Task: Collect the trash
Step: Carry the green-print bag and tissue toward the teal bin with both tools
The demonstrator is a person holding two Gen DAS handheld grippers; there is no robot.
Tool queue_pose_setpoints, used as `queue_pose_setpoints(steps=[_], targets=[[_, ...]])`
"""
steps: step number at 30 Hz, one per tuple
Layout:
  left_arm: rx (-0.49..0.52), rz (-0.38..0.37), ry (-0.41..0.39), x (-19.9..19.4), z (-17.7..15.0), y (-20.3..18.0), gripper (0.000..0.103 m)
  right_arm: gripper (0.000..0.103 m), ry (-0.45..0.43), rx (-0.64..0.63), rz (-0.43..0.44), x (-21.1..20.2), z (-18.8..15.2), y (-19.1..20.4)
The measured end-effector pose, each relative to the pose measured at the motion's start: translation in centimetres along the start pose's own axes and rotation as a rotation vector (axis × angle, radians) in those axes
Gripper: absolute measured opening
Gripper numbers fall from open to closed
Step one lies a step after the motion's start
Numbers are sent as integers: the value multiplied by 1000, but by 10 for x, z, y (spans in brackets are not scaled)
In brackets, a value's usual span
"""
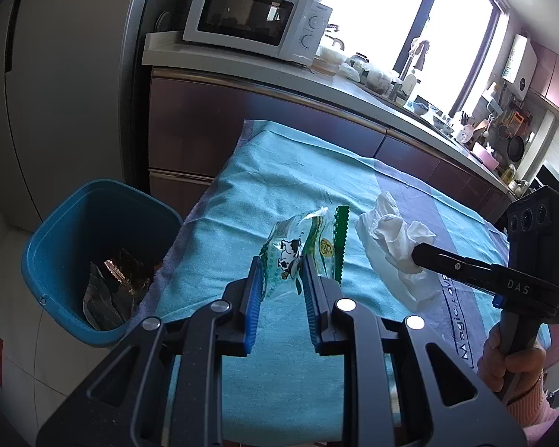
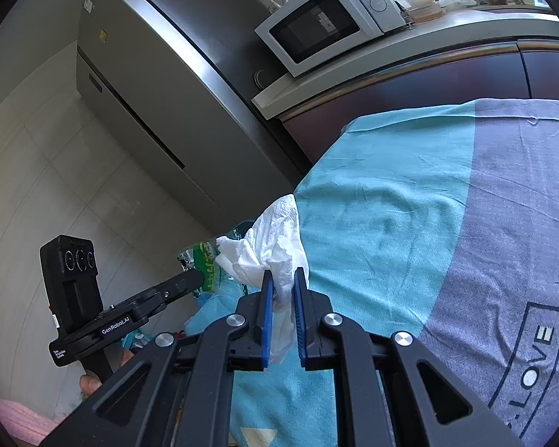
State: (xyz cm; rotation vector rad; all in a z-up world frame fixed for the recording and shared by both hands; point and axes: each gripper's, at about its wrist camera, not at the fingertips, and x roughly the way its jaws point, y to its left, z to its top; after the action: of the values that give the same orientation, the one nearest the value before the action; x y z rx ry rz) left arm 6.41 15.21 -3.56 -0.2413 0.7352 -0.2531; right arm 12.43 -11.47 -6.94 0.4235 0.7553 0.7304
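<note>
Centrally in the left wrist view, the left gripper has its blue-padded jaws clenched on a clear plastic wrapper printed with green lettering and a black-and-white cow. The wrapper sits above a teal cloth covering the table. At the lower left of that frame a blue bin stands on the floor just beside the table edge, with shiny crumpled packaging inside. At the right of the frame, the right gripper reaches in from the edge, gripped by a hand in a pink sleeve, its tip buried in a crumpled white tissue.

Centrally in the right wrist view, the right gripper's jaws are clamped on that tissue, which bunches upward from between the pads. A white microwave sits on the counter at the upper middle, beside a grey refrigerator at the upper left.
</note>
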Motion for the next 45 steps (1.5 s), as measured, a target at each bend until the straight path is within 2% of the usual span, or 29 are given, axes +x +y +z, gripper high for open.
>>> queue_pose_setpoints(steps=[45], targets=[[-43,48,-41,-28,-1,22,22,10,23,-49,61,18,10,13]])
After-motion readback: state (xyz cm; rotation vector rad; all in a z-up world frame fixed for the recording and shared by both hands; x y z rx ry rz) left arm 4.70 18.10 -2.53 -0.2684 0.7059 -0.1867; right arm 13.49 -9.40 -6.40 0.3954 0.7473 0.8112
